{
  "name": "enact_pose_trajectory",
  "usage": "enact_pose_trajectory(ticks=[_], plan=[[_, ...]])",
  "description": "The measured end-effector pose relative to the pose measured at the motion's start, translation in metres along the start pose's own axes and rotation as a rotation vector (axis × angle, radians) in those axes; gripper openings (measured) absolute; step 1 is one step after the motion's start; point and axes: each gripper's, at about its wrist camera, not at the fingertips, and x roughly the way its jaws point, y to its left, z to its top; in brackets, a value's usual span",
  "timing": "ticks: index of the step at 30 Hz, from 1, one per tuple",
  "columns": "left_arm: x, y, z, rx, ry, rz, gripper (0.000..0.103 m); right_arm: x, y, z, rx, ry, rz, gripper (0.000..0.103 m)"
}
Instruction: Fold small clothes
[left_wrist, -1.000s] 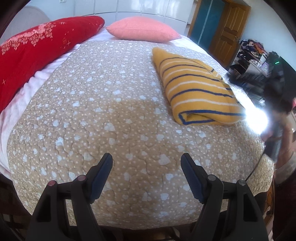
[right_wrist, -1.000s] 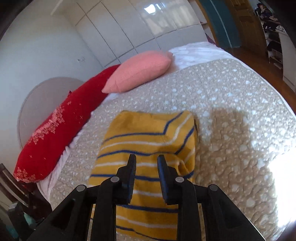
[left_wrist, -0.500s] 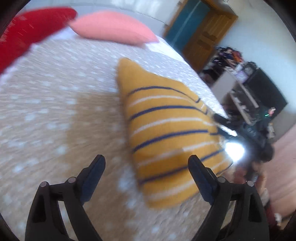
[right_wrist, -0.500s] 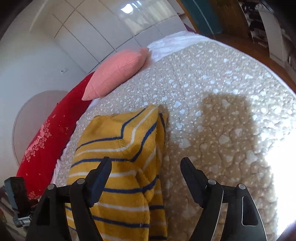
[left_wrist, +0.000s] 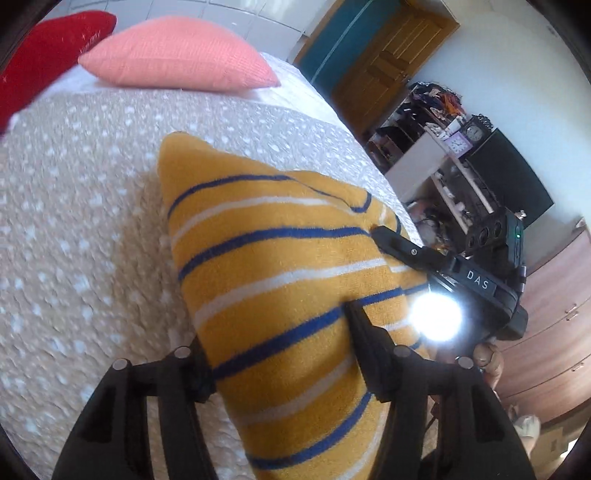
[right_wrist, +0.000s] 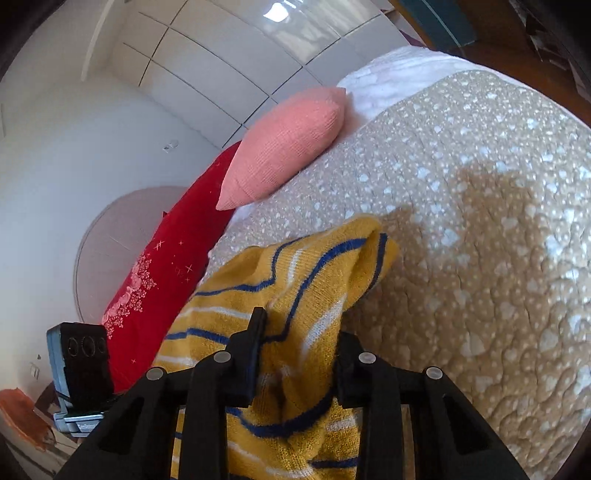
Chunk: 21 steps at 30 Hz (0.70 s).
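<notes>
A folded yellow sweater (left_wrist: 273, 266) with blue and white stripes lies on the beige dotted quilt (left_wrist: 74, 221). My left gripper (left_wrist: 277, 350) has its fingers on either side of the sweater's near end, closed on the thick fold. My right gripper (right_wrist: 299, 354) grips the sweater (right_wrist: 306, 280) from the opposite edge, and a bunch of fabric stands up between its fingers. The right gripper (left_wrist: 380, 236) also shows in the left wrist view, its fingers over the sweater's right edge.
A pink pillow (left_wrist: 177, 55) and a red pillow (left_wrist: 44, 55) lie at the head of the bed. A cluttered shelf (left_wrist: 443, 155) and a wooden door (left_wrist: 388, 62) stand beyond the bed's right side. The quilt (right_wrist: 480, 221) extends to the right.
Both grippers have moved in onto the sweater and closed on it from opposite edges. The right gripper opened half a second ago, then shut on a raised bunch of fabric.
</notes>
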Motion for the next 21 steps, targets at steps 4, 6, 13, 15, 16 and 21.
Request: enact_pose_trajectory(ticks=[4, 6, 13, 15, 16, 21], plan=[[0.030, 0.011, -0.021, 0.003, 0.065, 0.288, 0.075, 0.013, -0.017, -0.007, 0.012, 0.000, -0.219, 0.048], [0.039, 0.023, -0.039, -0.035, 0.083, 0.271, 0.086, 0.009, -0.025, -0.015, 0.029, 0.005, -0.239, 0.048], [-0.023, 0.025, -0.073, -0.112, -0.075, 0.247, 0.086, -0.047, 0.029, -0.029, -0.130, -0.097, -0.184, 0.048], [-0.050, 0.013, -0.088, -0.082, -0.155, 0.298, 0.086, -0.046, 0.045, -0.039, -0.169, -0.053, -0.121, 0.048], [-0.065, 0.005, -0.097, -0.062, -0.203, 0.336, 0.086, -0.040, 0.049, -0.045, -0.175, -0.020, -0.098, 0.048], [-0.135, -0.030, -0.128, 0.064, -0.452, 0.547, 0.101, -0.001, 0.018, -0.084, -0.044, 0.126, -0.170, 0.049]])
